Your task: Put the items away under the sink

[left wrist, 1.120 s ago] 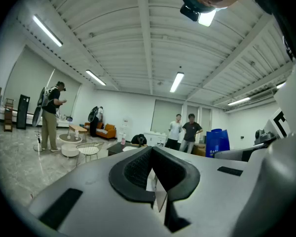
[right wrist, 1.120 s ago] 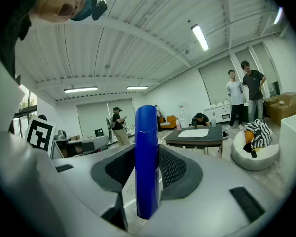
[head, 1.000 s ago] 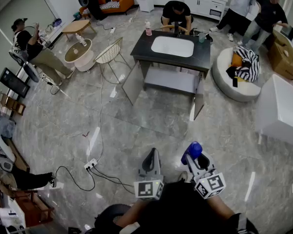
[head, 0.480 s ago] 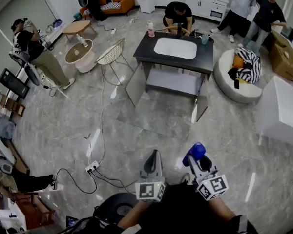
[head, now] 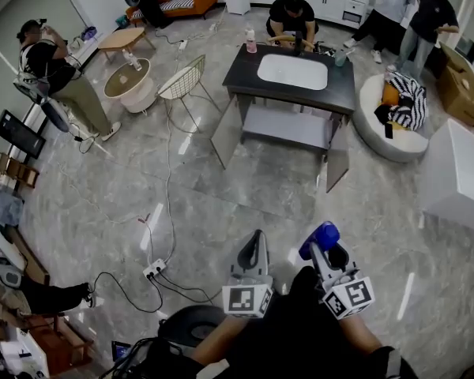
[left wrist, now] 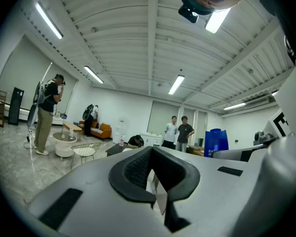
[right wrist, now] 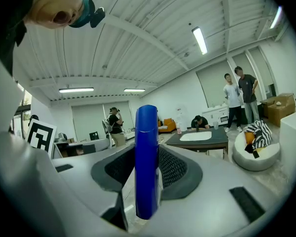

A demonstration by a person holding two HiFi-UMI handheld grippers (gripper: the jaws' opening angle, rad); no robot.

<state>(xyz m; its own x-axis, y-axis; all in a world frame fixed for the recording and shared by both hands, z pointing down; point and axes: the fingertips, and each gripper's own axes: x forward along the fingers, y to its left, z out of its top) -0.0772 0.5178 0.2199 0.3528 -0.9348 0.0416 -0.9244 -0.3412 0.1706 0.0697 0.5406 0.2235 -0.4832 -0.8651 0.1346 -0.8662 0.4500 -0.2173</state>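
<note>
A tall blue bottle [head: 319,239] stands upright between the jaws of my right gripper [head: 325,253], which is shut on it low down. In the right gripper view the blue bottle [right wrist: 147,162] fills the middle of the right gripper [right wrist: 147,179]. My left gripper [head: 255,247] is beside it with nothing in it; in the left gripper view the left gripper [left wrist: 152,154] shows its pads meeting at the tips. Far ahead across the floor stands the dark sink cabinet [head: 245,69] with a white basin [head: 292,73]. Both its doors hang open over a bare shelf [head: 288,126].
A person [head: 292,14] crouches behind the cabinet; a pink bottle [head: 250,42] and a cup [head: 344,56] stand on its top. A wire chair [head: 178,89], a round table [head: 126,81], a bean bag [head: 391,117] and a white unit [head: 458,180] flank it. A power strip [head: 154,271] with cables lies left.
Both grippers have travelled a little way across the floor with the person, and the sink cabinet has shifted right in the head view. The blue bottle stays held in the right gripper.
</note>
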